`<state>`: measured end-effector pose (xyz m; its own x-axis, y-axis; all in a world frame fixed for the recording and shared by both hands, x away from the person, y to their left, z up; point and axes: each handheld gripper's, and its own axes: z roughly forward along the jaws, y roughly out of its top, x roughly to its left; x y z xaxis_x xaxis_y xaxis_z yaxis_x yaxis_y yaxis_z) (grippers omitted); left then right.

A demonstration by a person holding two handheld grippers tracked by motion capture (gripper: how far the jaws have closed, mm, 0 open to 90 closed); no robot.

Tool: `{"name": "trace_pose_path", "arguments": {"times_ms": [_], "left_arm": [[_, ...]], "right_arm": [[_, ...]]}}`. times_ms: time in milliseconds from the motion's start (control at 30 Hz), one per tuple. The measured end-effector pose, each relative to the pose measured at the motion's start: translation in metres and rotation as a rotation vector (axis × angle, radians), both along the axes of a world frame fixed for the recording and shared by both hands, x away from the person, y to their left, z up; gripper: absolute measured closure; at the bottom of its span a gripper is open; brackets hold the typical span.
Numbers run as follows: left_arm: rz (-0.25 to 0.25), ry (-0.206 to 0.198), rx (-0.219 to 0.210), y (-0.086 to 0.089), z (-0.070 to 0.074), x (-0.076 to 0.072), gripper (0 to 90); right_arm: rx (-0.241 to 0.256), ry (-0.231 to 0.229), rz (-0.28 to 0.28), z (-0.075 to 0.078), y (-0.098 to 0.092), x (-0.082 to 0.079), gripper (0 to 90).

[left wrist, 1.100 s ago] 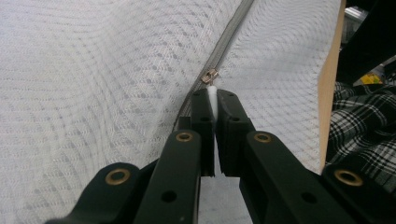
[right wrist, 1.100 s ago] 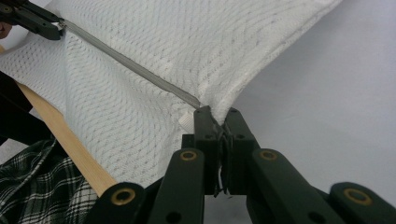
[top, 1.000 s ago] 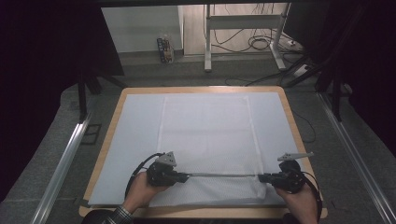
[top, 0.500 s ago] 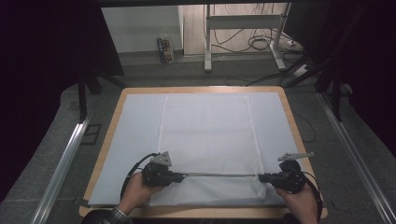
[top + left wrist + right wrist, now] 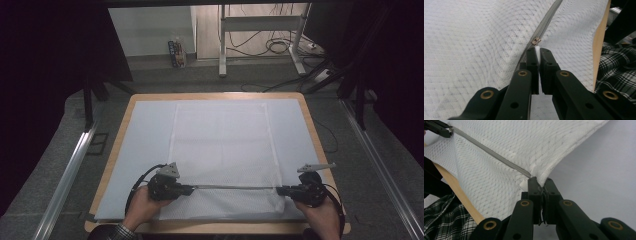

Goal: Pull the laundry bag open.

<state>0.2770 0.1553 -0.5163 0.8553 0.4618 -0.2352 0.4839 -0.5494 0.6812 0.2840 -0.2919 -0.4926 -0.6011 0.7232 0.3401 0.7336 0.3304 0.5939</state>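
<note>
Wooden-edged table (image 5: pixel 122 127) under pale sheet, dim room beyond. White mesh bag (image 5: pixel 222 150) flat at centre, zipper (image 5: pixel 235 188) near front edge. Left gripper (image 5: pixel 190 189) nipped narrow on white pull tab (image 5: pixel 537 51) just behind slider (image 5: pixel 536 40). Right gripper (image 5: pixel 278 190) clamped on bag corner at zipper's far end (image 5: pixel 530 175). To slide well: keep right anchor firm, zipper taut, draw tab straight along teeth, no lifting. Long axis of zipper left-right, parallel to front edge; bag's length away from person.
</note>
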Motion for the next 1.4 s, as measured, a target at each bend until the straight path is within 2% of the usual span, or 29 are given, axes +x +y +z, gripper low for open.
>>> {"name": "trace_pose_path", "arguments": {"times_ms": [500, 967, 1033, 1200, 1267, 1400], "left_arm": [[0.025, -0.003, 0.004, 0.01, 0.002, -0.002, 87.2], [0.061, -0.002, 0.011, 0.032, 0.003, -0.006, 87.1], [0.064, 0.003, -0.002, 0.034, 0.003, -0.006, 87.1], [0.069, -0.004, 0.01, 0.04, 0.004, -0.008, 87.1], [0.087, 0.002, -0.003, 0.042, 0.003, -0.009, 87.1], [0.085, -0.001, -0.007, 0.044, 0.004, -0.01, 87.1]], "right_arm": [[-0.02, -0.008, -0.009, 0.0, 0.001, 0.0, 85.3], [-0.017, -0.003, -0.012, 0.0, -0.001, 0.0, 85.4], [-0.011, 0.0, -0.012, 0.0, -0.001, 0.0, 85.3], [-0.015, -0.002, -0.013, 0.0, -0.001, 0.0, 85.3], [-0.013, -0.001, -0.013, 0.0, -0.001, 0.0, 85.4], [-0.014, -0.001, -0.011, -0.001, 0.0, 0.001, 85.3]]}}
